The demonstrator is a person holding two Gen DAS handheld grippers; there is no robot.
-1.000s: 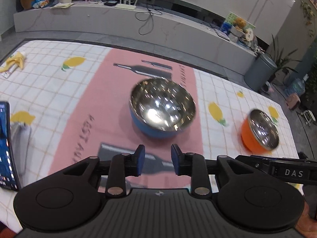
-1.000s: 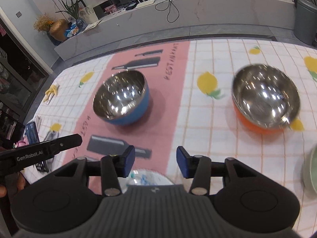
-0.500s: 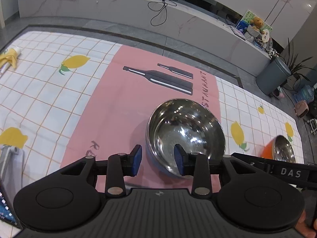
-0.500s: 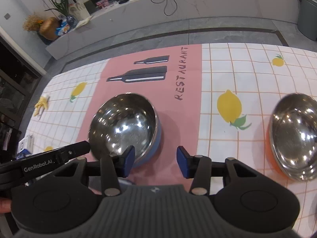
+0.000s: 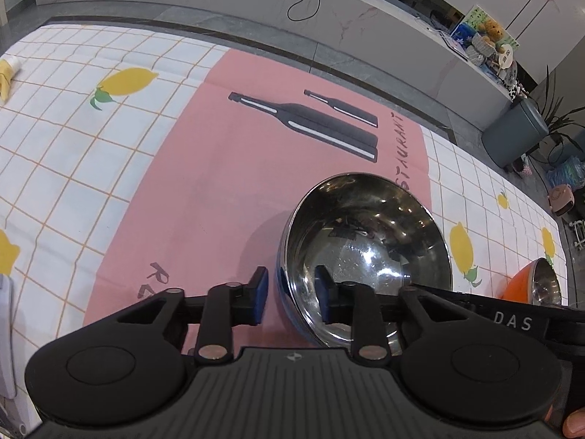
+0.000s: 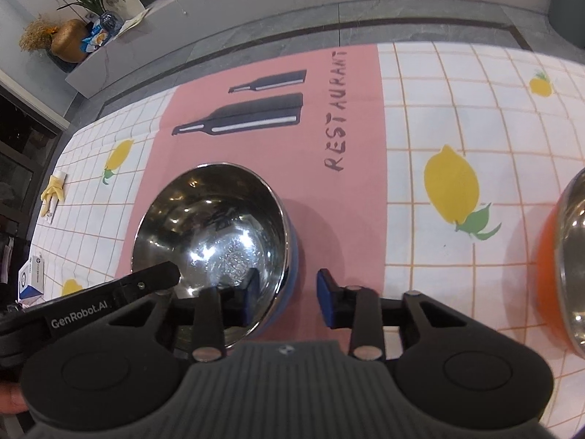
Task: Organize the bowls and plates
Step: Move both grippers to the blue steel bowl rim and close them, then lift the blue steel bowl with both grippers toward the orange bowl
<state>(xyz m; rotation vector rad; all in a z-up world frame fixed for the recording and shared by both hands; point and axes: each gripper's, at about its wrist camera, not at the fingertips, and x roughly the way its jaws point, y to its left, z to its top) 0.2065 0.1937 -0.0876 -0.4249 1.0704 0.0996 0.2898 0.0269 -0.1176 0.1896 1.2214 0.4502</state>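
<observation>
Bowl [image 5: 365, 241] rim – both grippers closing astride.

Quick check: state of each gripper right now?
Left gripper: closing, astride the blue bowl rim, not yet clamped.
Right gripper: closing, astride the same rim.

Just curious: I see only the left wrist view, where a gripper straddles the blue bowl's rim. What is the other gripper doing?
Observer: The right gripper straddles the opposite rim of the blue bowl, one finger inside, one outside. Its jaws are closing, not yet pinching.
Operator: What does the pink lettering say?
Observer: The lettering reads RESTAURANT.
Operator: Anything off to the left?
Observer: A small white-and-blue box lies there.
</observation>
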